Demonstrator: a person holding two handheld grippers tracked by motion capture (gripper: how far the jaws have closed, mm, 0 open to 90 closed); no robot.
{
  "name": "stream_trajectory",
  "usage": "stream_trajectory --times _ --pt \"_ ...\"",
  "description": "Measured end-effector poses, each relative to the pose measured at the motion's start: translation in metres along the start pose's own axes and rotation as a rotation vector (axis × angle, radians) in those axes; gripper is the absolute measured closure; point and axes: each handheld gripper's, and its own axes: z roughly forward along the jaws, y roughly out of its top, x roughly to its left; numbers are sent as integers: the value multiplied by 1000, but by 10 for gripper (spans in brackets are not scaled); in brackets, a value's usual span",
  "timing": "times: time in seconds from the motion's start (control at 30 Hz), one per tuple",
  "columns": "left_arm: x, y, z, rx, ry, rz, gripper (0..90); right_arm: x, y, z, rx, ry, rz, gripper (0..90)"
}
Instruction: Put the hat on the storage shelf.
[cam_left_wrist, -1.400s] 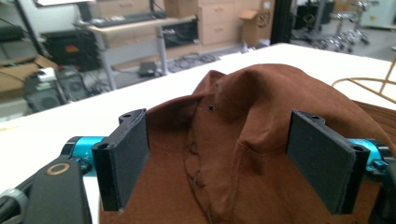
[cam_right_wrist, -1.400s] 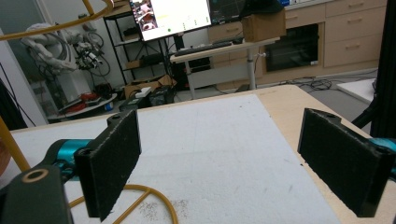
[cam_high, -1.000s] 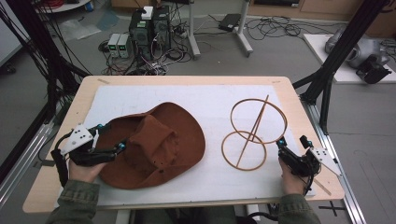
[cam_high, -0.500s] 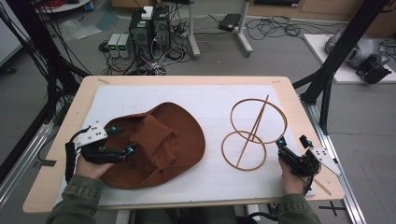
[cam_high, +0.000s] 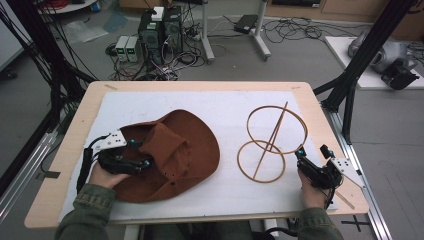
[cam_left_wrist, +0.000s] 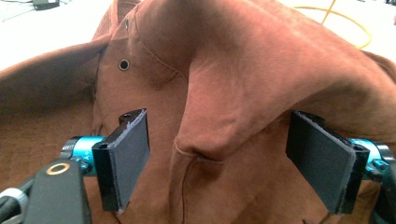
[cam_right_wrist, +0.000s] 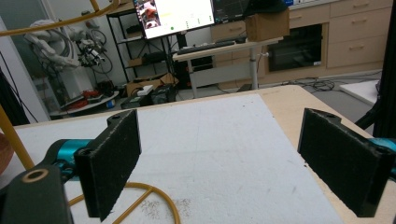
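A brown soft hat (cam_high: 192, 145) lies on the left half of the white mat (cam_high: 225, 107). My left gripper (cam_high: 140, 152) rests over its left side and is open. In the left gripper view its jaws stand either side of a raised fold of the hat's crown (cam_left_wrist: 224, 84), with the pads (cam_left_wrist: 128, 151) not pressing it. A thin wooden stand of two rings and a rod (cam_high: 270, 140) sits on the right half. My right gripper (cam_high: 311, 152) is open just right of the lower ring, with only mat between its jaws; part of the ring (cam_right_wrist: 140, 186) shows at its left.
The mat covers most of a wooden table (cam_high: 65, 165). Black frame posts (cam_high: 357, 70) rise off the right and left sides. Computers and cables (cam_high: 160, 30) sit on the floor beyond the far edge. Bare mat lies between hat and stand.
My left gripper has moved right, from the hat's left brim onto its crown, and the crown now stands up in a fold between the jaws. The right gripper has stayed put.
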Motion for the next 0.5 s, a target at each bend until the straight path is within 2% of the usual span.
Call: stream_trajectory --times 0.2,0.3,0.33,0.37,0.4,0.43,0.47,0.5 --pt "0 -1 3 11 -3 -1 247 1 0 1 3 4 3 124" --pt "0 -1 3 26 -11 2 321 1 0 2 7 8 -5 124" --pt "0 -1 3 33 -26 -3 445 2 0 2 9 8 -1 125" --pt "-1 -1 3 42 -27 2 445 2 0 2 9 8 -1 125" --pt "-2 -1 4 59 3 25 617 2 -1 3 6 10 2 124" --pt "-4 -1 4 69 27 42 617 2 -1 3 6 10 2 124" --pt "-5 -1 5 71 41 51 699 2 0 3 7 10 0 124" --pt "-5 -1 6 74 44 54 745 2 0 3 6 12 -1 124"
